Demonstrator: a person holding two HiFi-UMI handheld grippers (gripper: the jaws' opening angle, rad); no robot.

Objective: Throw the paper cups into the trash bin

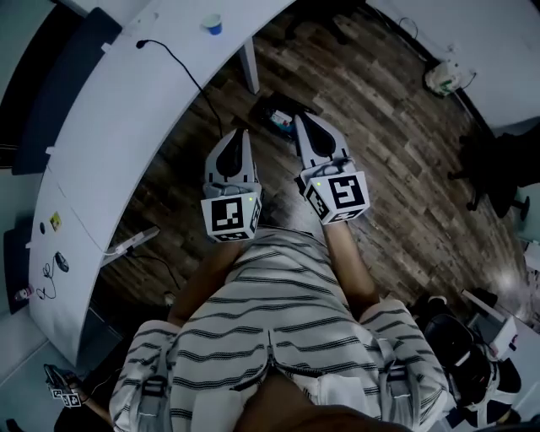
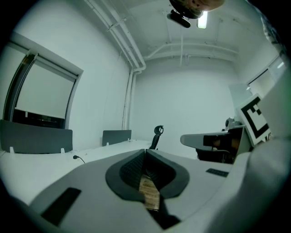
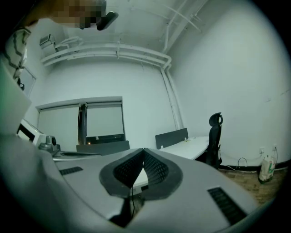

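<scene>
In the head view a paper cup (image 1: 212, 24) with a blue band stands on the far part of the long white desk (image 1: 110, 126). I see no cup in either gripper view, and no trash bin that I can tell for sure. My left gripper (image 1: 239, 137) and right gripper (image 1: 302, 120) are held side by side over the wood floor, pointing level toward the desk, well short of the cup. In the left gripper view the left gripper (image 2: 145, 151) has its jaws together with nothing between them. The right gripper (image 3: 143, 150) looks the same in its own view.
A black cable (image 1: 181, 67) trails across the desk near a white desk leg (image 1: 251, 67). A small dark object (image 1: 277, 118) lies on the floor just past the gripper tips. A black office chair (image 1: 498, 169) and a white bag (image 1: 443, 78) are at the right.
</scene>
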